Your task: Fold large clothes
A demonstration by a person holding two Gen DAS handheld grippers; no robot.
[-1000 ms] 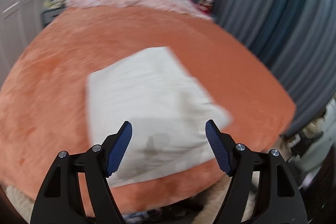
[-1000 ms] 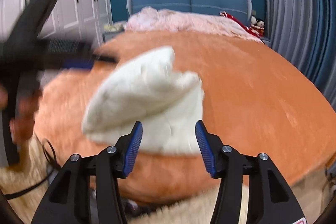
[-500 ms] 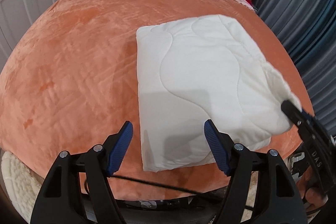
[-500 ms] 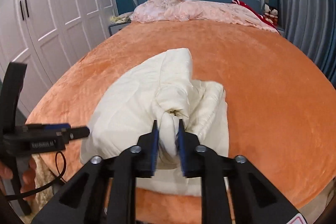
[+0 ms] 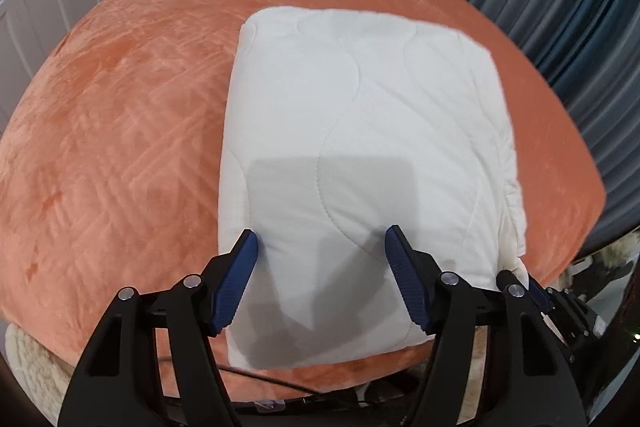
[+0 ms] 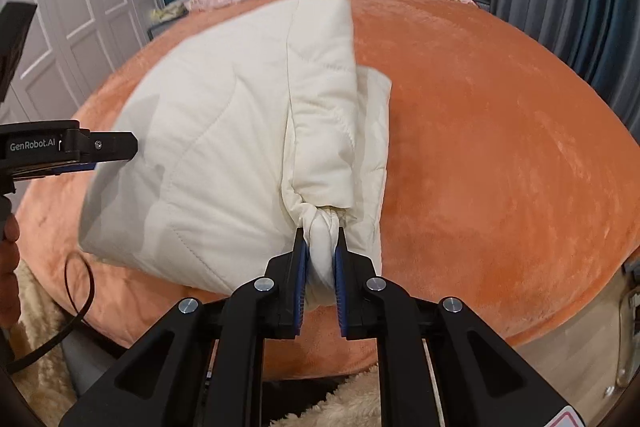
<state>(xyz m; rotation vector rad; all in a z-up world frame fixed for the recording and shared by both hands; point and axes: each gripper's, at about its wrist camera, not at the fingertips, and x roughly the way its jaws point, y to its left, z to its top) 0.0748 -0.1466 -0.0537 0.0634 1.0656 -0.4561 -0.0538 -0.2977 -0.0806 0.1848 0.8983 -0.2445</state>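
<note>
Pinching the quilt's [image 6: 224, 147] near corner in my right gripper [image 6: 320, 259], left gripper [image 5: 320, 279] wide open above it, I judge another fold needs a second grab.

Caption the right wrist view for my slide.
Right gripper pinches a corner of the folded cream quilt on the orange bedspread.

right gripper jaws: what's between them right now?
A bunched corner of the white quilt, pinched in the right gripper, shown in the right wrist view. The left gripper is open above the quilt, gripping nothing.
</note>
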